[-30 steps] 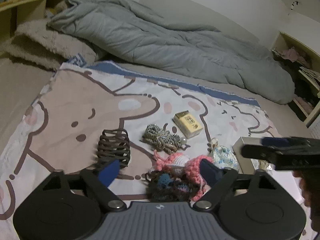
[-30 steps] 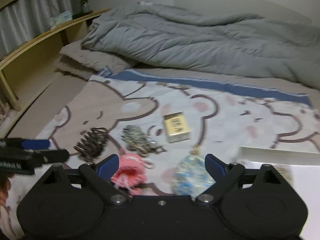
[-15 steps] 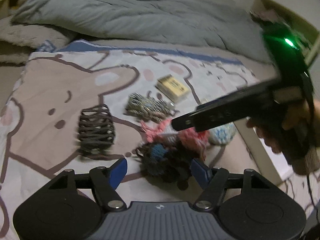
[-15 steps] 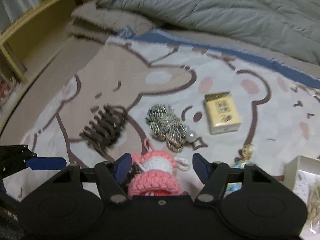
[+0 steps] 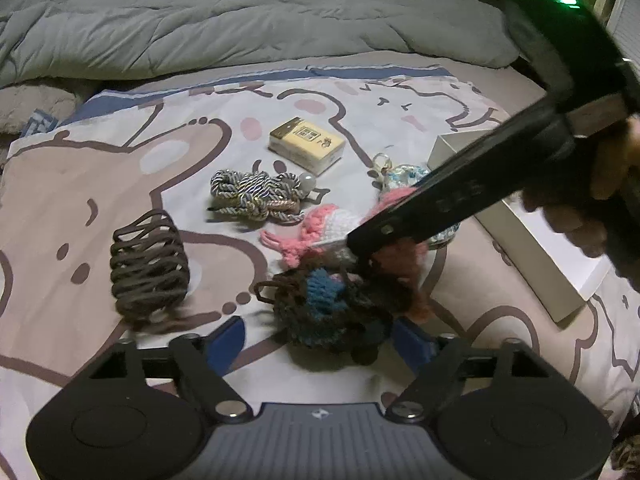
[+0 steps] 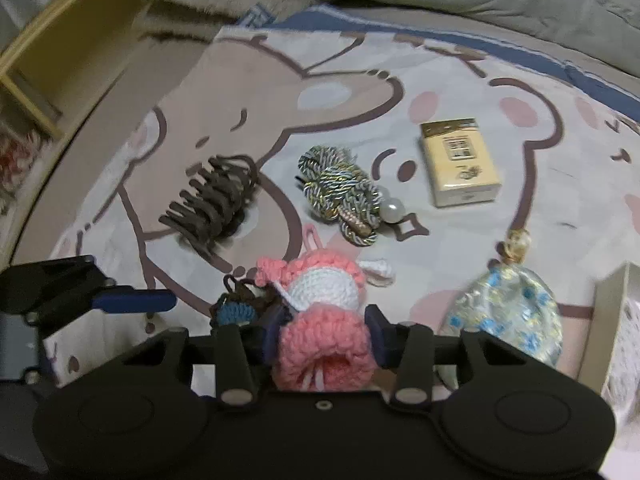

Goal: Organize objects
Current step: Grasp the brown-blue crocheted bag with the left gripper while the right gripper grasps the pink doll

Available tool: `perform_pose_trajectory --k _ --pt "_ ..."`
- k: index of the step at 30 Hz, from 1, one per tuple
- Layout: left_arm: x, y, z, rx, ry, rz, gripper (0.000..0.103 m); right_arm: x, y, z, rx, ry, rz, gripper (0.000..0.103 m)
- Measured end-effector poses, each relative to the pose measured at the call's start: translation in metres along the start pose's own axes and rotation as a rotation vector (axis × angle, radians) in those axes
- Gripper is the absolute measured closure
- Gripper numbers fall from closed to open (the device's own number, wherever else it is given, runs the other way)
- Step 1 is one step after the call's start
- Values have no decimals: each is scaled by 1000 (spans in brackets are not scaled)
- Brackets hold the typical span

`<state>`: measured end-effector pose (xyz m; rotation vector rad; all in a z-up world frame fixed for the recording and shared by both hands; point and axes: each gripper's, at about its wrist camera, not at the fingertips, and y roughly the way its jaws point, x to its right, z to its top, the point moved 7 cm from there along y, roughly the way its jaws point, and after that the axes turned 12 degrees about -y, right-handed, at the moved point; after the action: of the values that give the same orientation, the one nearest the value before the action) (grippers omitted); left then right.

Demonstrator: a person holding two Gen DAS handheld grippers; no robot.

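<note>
The left gripper [image 5: 320,340] stands wide and opening, its blue pads flanking one dark brown-and-blue crocheted pouch [image 5: 332,312] without pressing it. The right gripper [image 6: 326,330] is closing, pads pressing one pink-and-white crocheted doll [image 6: 324,320] on the bear-print blanket [image 6: 200,112]. Left to right: one brown claw hair clip [image 6: 214,200], one striped knotted cord charm [image 6: 340,192], one yellow rectangular box [image 6: 460,160], one pale blue floral pouch [image 6: 508,312].

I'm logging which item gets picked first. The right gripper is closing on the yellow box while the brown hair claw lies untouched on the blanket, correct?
Not quite. The right gripper is closing on the pink crocheted toy, not the yellow box, which lies apart further up the blanket. The right wrist view shows this. The brown hair claw does lie untouched.
</note>
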<state>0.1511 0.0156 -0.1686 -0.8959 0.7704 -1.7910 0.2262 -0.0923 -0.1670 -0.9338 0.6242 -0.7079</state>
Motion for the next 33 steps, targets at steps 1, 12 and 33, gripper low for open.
perform_pose_trajectory --k 1,12,33 --pt "1 2 0 2 2 -3 18 2 -5 -2 13 9 -5 60" --pt "27 9 2 -18 -16 -86 18 22 -71 -35 162 116 -96 61" --pt "26 50 1 -113 -339 -2 38 -1 -54 -135 -100 -87 -133 49"
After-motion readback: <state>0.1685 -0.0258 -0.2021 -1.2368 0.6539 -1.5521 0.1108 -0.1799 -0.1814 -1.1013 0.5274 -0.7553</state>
